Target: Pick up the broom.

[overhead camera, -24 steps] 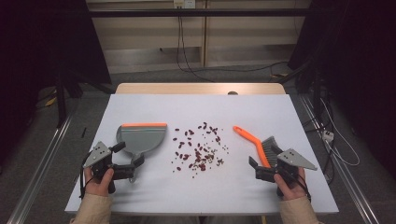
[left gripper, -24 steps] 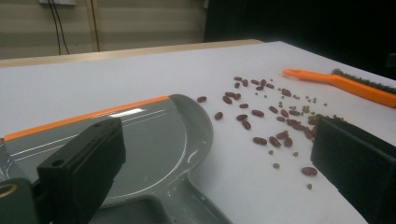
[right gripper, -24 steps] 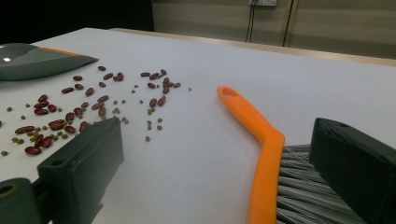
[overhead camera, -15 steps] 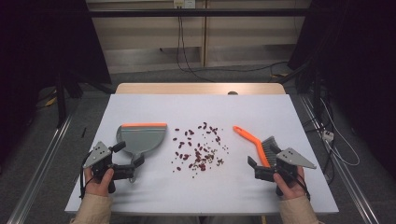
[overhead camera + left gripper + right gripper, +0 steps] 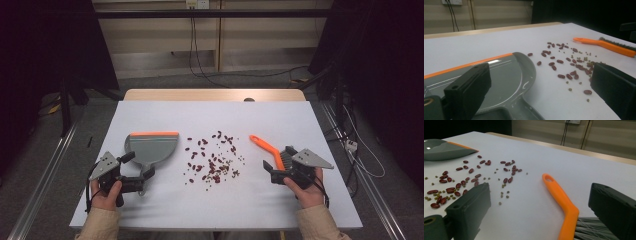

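I see glossy red beans point(image 5: 212, 160) scattered mid-table between a smooth grey dustpan point(image 5: 151, 149) and an orange-handled bristle brush point(image 5: 270, 150). My left gripper point(image 5: 136, 170) gapes around the dustpan's handle; my right gripper point(image 5: 274, 171) spreads beside the brush.

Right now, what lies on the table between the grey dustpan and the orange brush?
In the high view, scattered red beans and smaller green ones lie between the dustpan and the brush.
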Action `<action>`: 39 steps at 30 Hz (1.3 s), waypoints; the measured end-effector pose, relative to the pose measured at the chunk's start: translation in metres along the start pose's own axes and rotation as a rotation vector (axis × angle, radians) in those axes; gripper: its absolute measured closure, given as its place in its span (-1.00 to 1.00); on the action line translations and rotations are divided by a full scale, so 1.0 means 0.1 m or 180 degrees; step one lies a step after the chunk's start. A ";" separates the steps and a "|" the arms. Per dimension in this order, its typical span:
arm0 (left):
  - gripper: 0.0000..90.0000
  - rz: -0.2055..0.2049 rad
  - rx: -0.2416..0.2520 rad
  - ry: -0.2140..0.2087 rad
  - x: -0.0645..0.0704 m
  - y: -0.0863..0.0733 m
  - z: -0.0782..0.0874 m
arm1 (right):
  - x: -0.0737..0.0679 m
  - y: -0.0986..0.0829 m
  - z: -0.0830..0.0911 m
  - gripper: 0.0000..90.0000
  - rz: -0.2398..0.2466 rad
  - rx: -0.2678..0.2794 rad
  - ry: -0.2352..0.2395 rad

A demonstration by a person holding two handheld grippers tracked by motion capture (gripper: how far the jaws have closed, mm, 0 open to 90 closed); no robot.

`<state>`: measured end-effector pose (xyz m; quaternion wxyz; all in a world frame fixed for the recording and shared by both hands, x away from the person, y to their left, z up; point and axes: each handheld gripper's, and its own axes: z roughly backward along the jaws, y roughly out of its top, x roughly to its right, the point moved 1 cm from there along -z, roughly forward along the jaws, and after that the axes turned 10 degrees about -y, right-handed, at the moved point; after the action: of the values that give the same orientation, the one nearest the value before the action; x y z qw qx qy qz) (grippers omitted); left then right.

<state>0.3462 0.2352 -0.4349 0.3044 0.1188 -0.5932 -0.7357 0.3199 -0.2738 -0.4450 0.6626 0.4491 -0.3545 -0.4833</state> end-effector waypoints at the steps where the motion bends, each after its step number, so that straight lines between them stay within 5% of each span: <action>1: -0.93 0.0001 0.0000 -0.0002 0.00 0.00 0.00 | 0.01 0.01 -0.01 -0.91 -0.0018 -0.0003 -0.0010; 18: -0.93 0.0004 -0.0027 -0.0017 -0.01 -0.01 0.00 | 0.10 0.17 -0.33 -0.89 0.0037 -0.0261 -0.0067; 31: -0.93 0.0024 -0.0044 -0.0029 -0.01 -0.02 -0.02 | 0.25 0.24 -0.56 -0.77 0.0100 -0.0728 -0.0002; 39: -0.93 0.0034 -0.0052 -0.0026 -0.01 -0.02 -0.02 | 0.32 0.30 -0.70 -0.49 0.0214 -0.1065 0.0115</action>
<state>0.3470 0.2342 -0.4375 0.3069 0.1102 -0.5891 -0.7394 0.4020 -0.2830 -0.4397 0.7501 0.3291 -0.2720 -0.5050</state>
